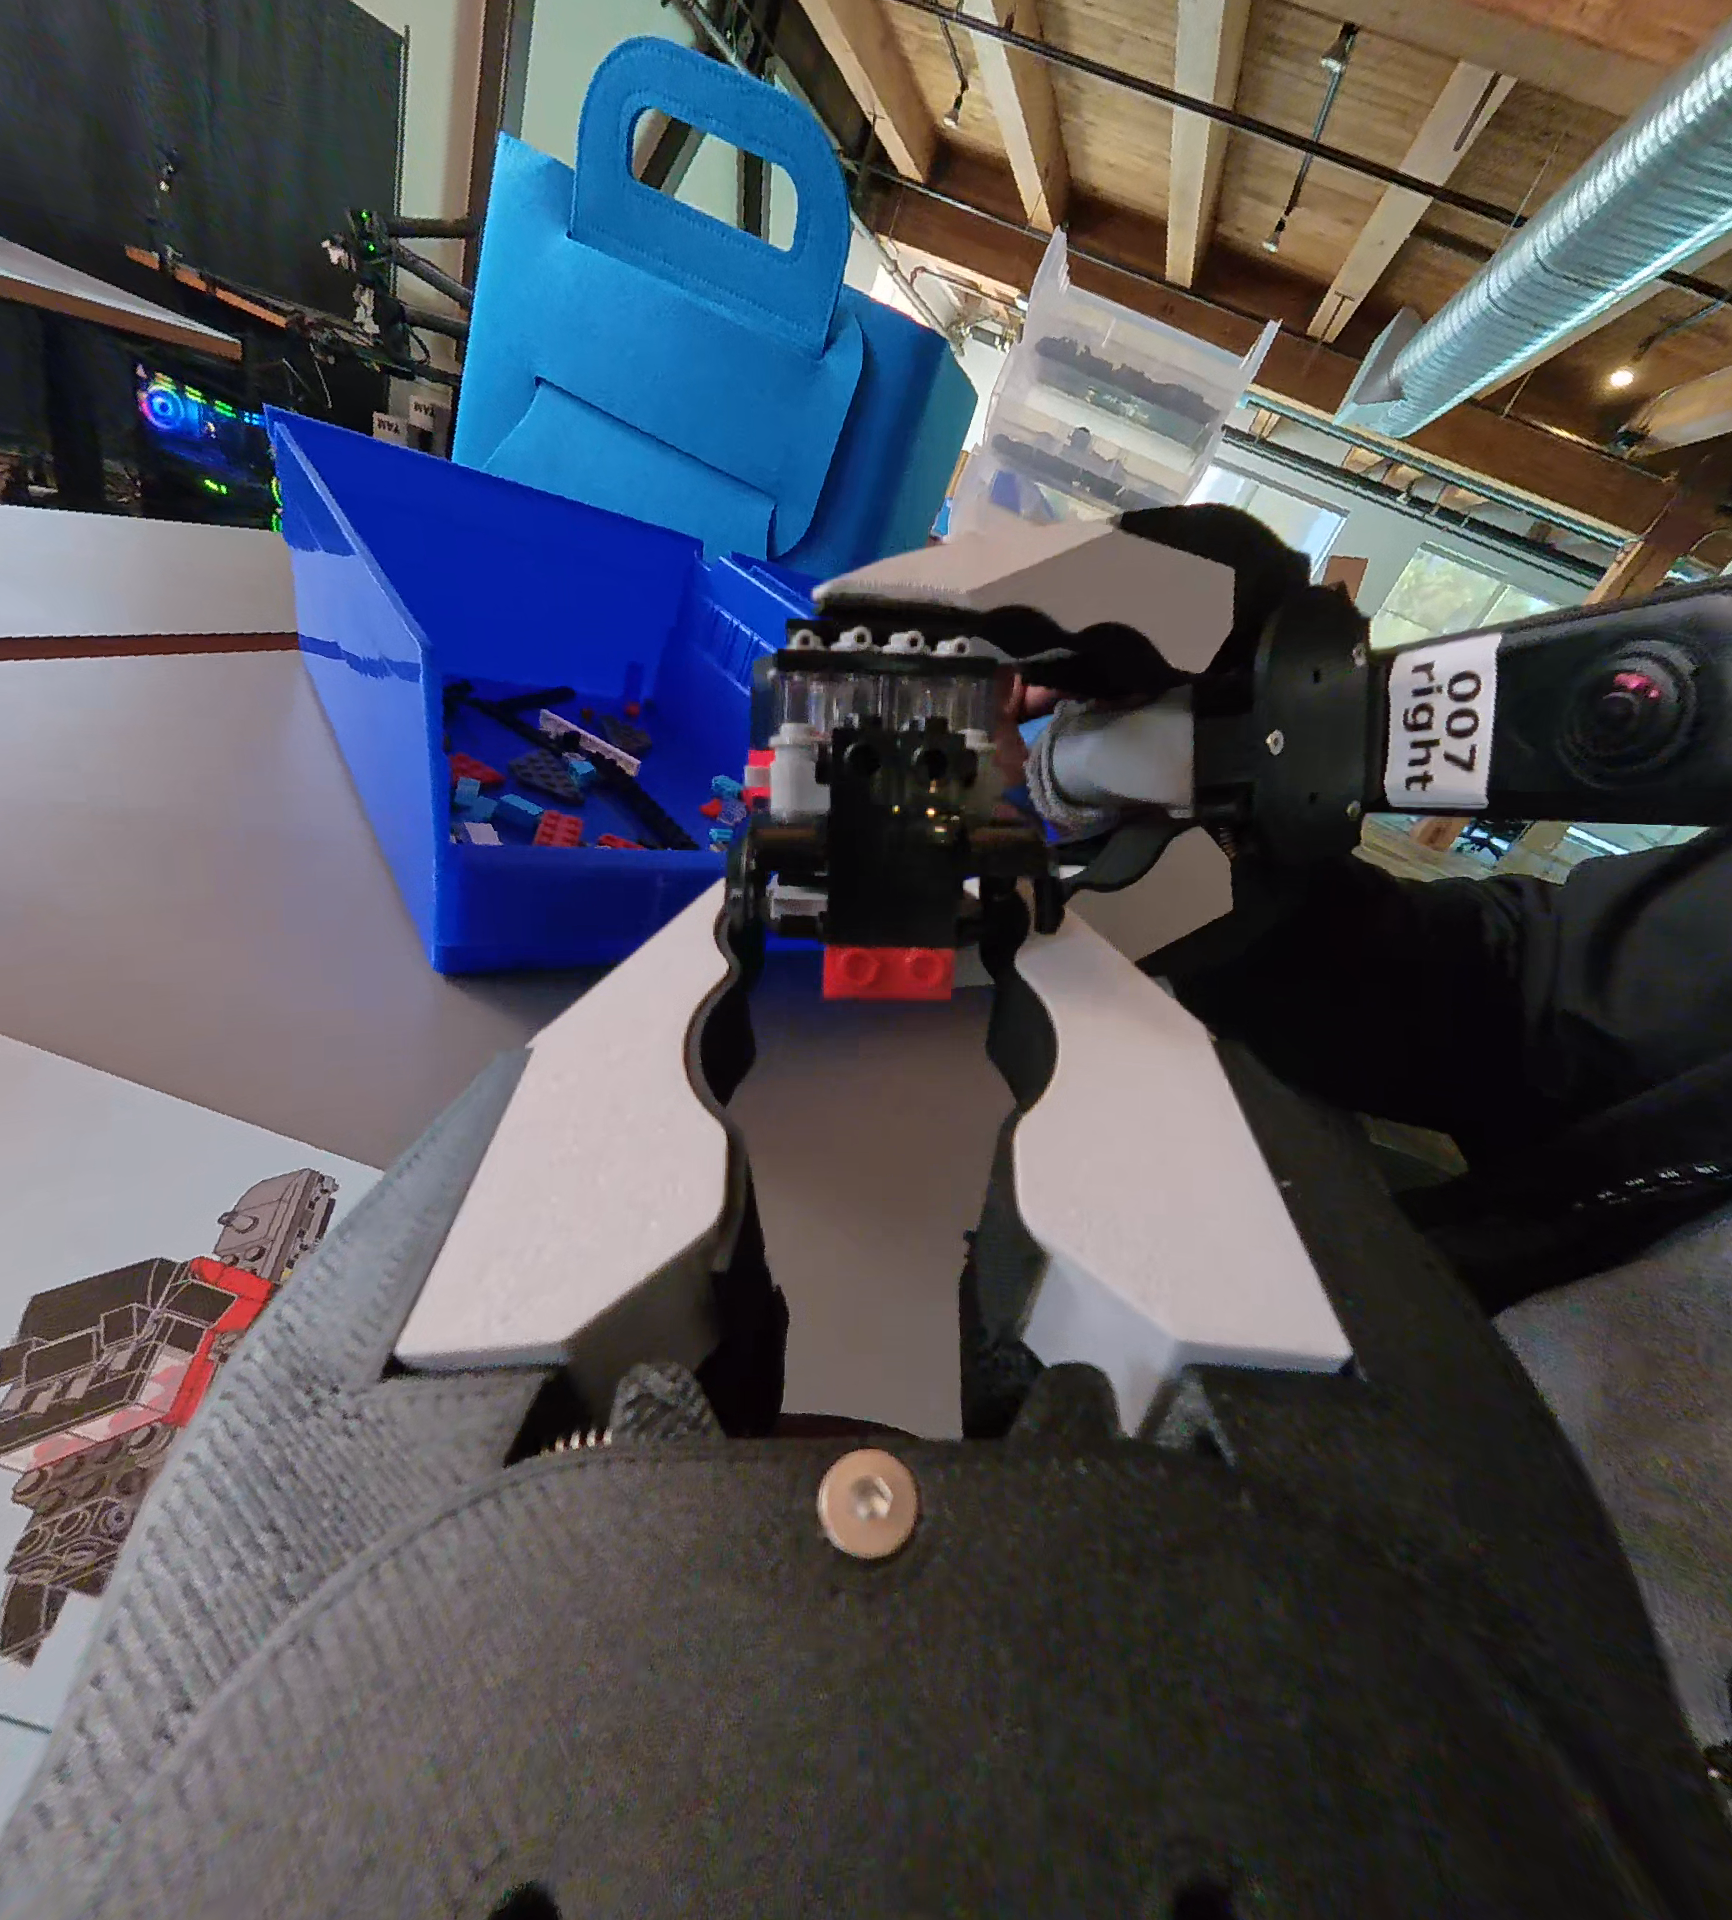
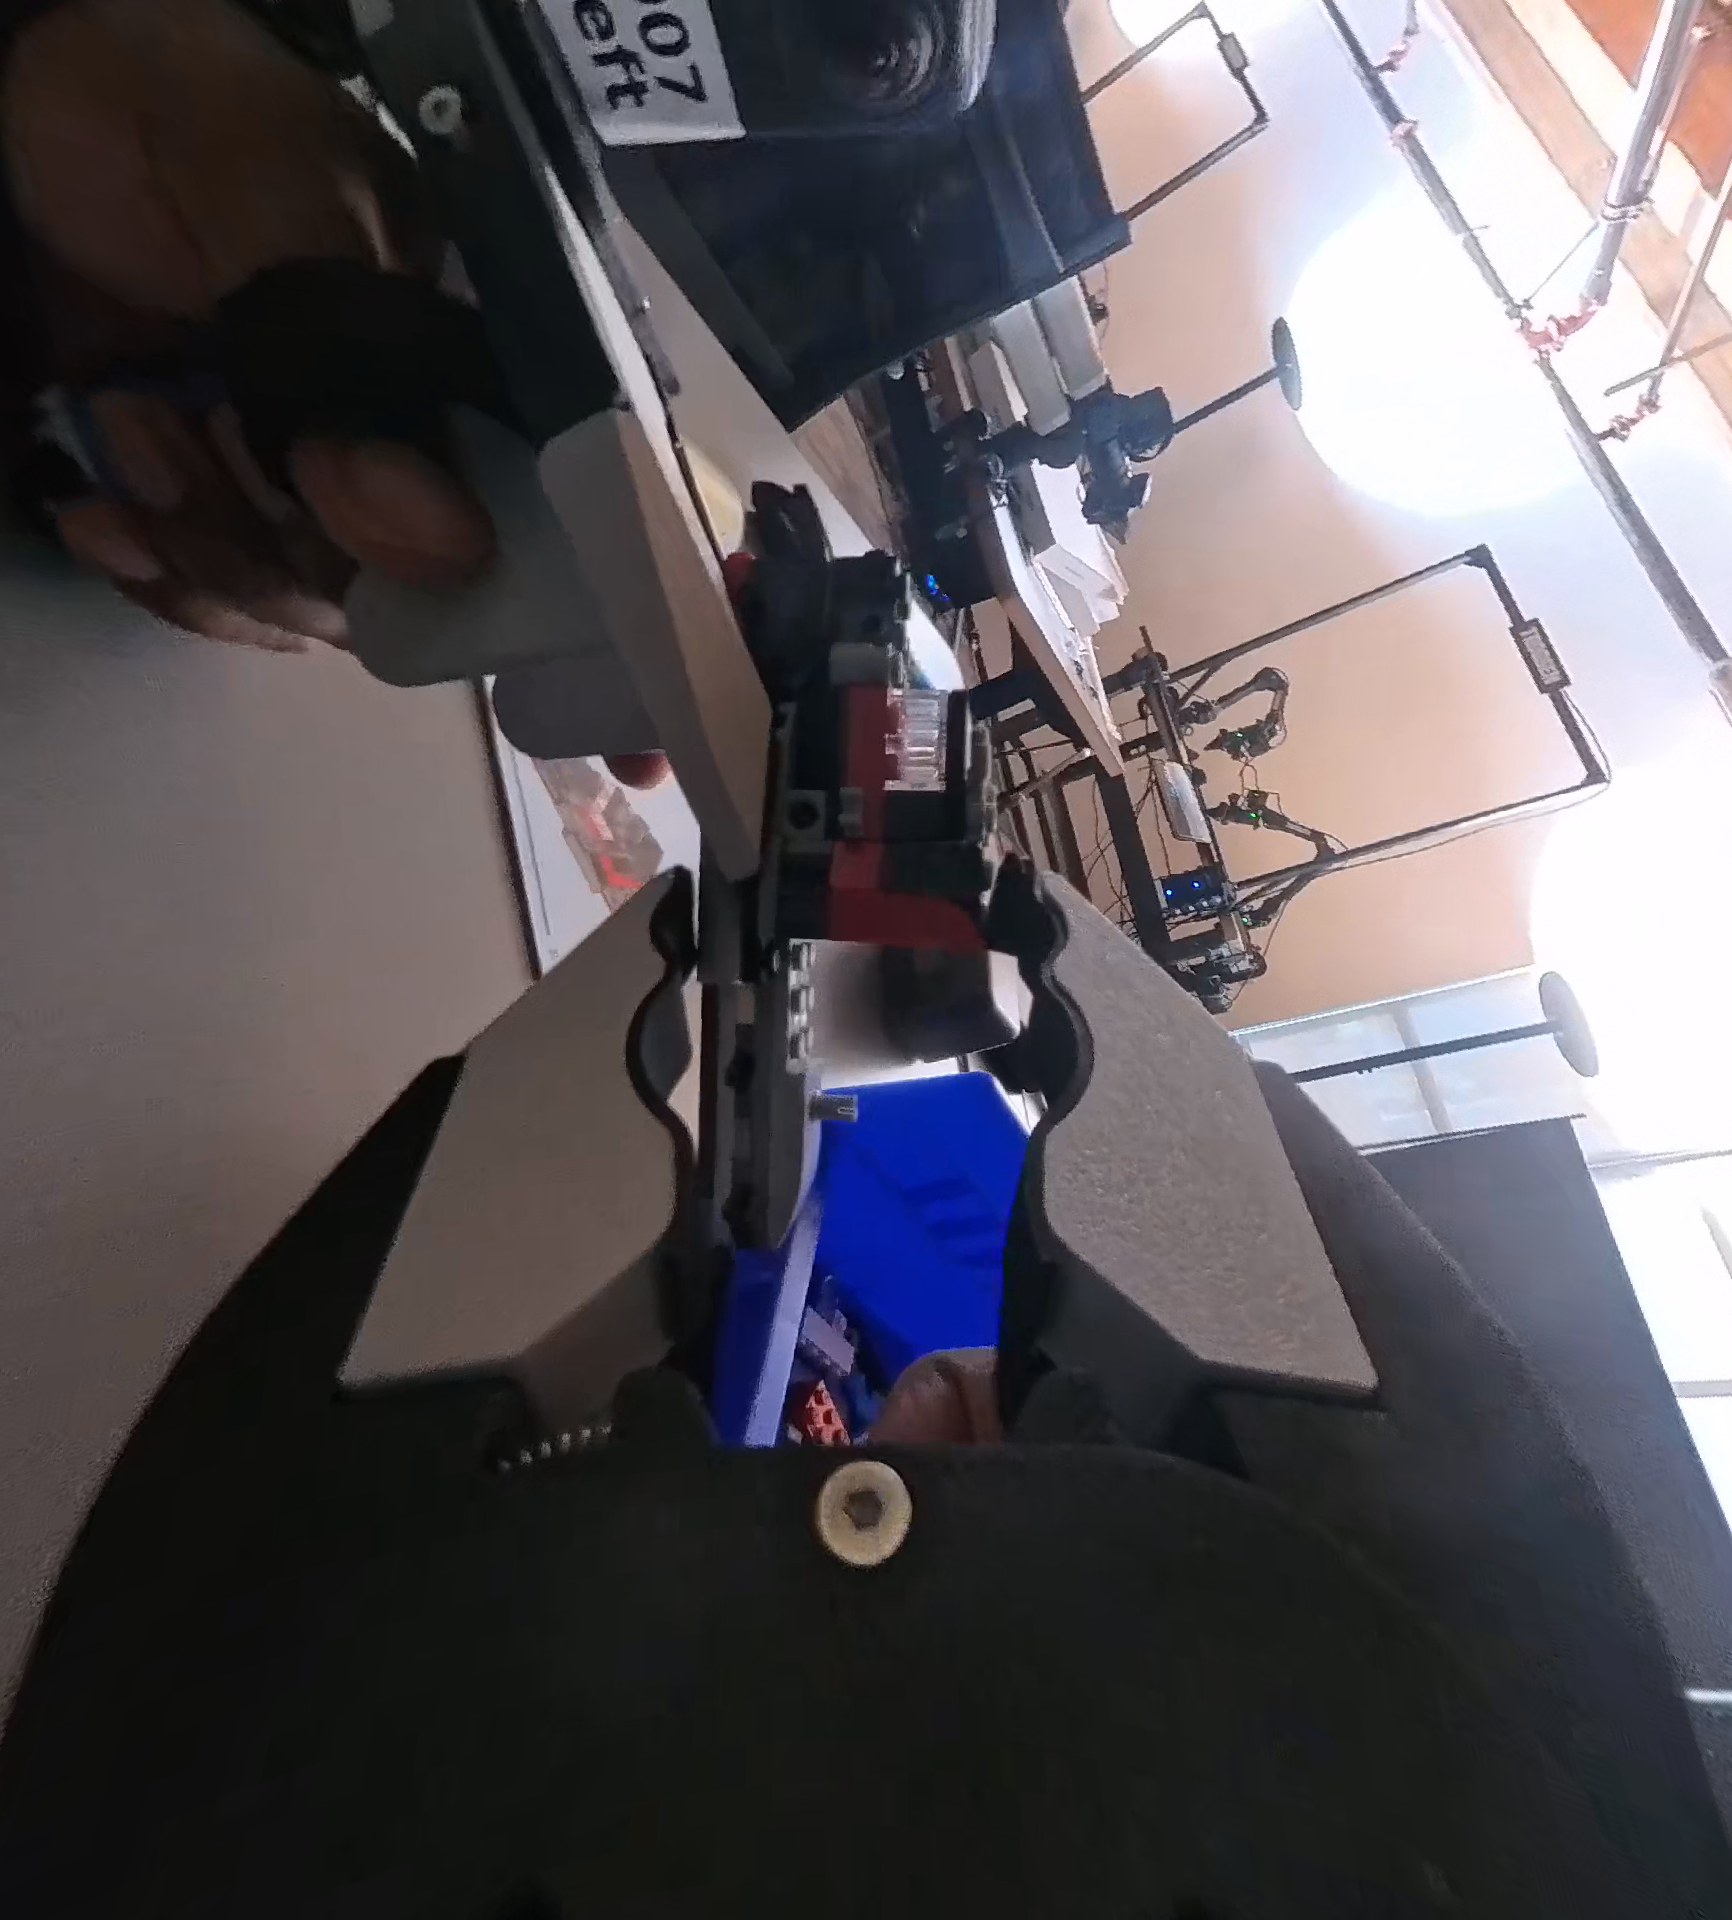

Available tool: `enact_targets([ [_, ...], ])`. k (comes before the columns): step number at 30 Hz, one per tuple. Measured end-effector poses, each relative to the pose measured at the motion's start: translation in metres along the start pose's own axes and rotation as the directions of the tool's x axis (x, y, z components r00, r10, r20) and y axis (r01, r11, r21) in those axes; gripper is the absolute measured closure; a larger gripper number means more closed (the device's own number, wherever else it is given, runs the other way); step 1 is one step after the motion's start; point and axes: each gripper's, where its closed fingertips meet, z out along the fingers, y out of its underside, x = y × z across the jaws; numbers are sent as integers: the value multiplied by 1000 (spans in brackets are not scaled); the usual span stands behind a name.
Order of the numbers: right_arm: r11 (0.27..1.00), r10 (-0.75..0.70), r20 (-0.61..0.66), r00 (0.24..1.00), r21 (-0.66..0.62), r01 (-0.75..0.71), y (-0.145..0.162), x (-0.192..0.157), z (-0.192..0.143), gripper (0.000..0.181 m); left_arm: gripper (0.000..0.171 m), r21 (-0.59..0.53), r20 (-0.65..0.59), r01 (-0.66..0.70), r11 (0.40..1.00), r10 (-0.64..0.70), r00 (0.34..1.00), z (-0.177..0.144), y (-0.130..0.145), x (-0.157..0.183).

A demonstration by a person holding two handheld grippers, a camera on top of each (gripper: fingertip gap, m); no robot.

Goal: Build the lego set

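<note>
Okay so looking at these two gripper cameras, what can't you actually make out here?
- Left wrist view: the lego model's far side, hidden by its own black front, and the left gripper covers its flanks.
- Left wrist view: the loose pieces in the blue bin are too small to identify.
- Left wrist view: the instruction sheet is cut by the edge.
- Right wrist view: the right gripper is backlit and blurred, so its contact with the model is unclear.

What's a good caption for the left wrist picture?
Left gripper and right gripper hold the lego model above the blue parts bin.
</note>
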Motion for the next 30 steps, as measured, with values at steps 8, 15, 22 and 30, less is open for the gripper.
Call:
enact_targets([
  [8,995,-95,83,992,-31,98,1,-5,-2,115,129,-31,-15,24,999,-25,1000,-3,4,0],
  [15,992,-114,120,986,-30,119,1,-8,-2,117,129,-43,-20,48,998,-49,999,-6,6,0],
  [22,991,-124,140,982,-38,130,3,-9,-2,118,130,-51,-19,69,996,-70,997,-6,7,-1],
  [30,992,-113,158,981,-36,120,4,-10,-2,118,130,-61,-23,80,995,-82,996,-6,9,-1],
])
